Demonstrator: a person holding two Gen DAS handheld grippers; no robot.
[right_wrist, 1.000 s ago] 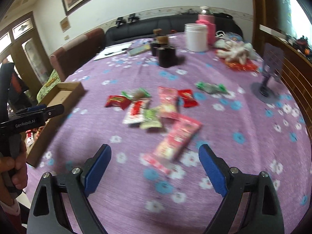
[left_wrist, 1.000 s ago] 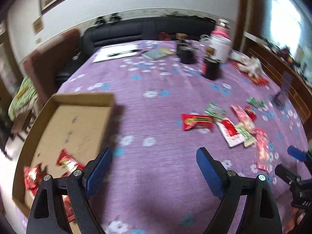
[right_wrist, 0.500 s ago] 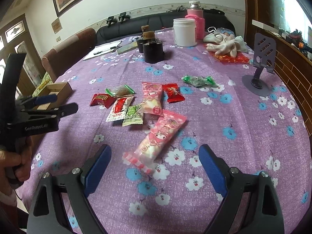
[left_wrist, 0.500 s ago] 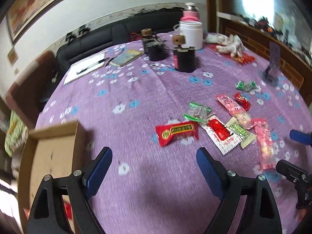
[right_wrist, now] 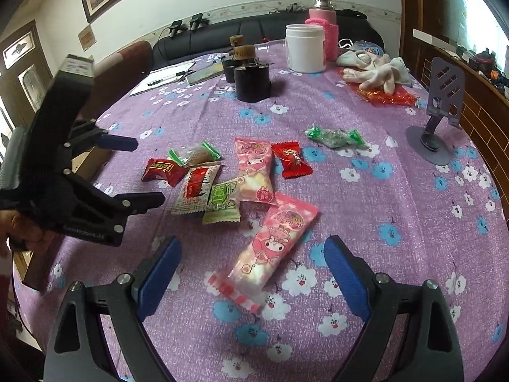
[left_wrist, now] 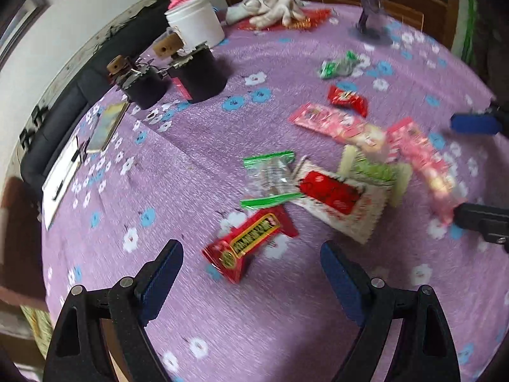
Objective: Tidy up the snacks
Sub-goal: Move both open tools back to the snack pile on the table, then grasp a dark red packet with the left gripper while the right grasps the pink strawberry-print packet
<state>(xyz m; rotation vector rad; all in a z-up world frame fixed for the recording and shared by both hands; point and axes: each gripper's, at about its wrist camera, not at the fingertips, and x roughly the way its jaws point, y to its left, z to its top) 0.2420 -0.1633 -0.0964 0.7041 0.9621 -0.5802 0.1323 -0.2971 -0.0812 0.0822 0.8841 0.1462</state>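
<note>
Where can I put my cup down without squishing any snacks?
There is bare tablecloth between the green candy and the purple stand, and more between the black jars and the snacks. The middle is crowded: the red packet, pink packets and others touch or overlap.

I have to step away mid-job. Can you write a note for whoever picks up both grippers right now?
Left gripper: open, empty, above the red snack pack.
Right gripper: open, empty, above the long pink pack.
Snacks: the rest lie loose mid-table on the purple cloth, some overlapping.
Cardboard box: at the table's left edge, contents hidden.
Done: cannot tell.
Left: every pack on the cloth.
</note>
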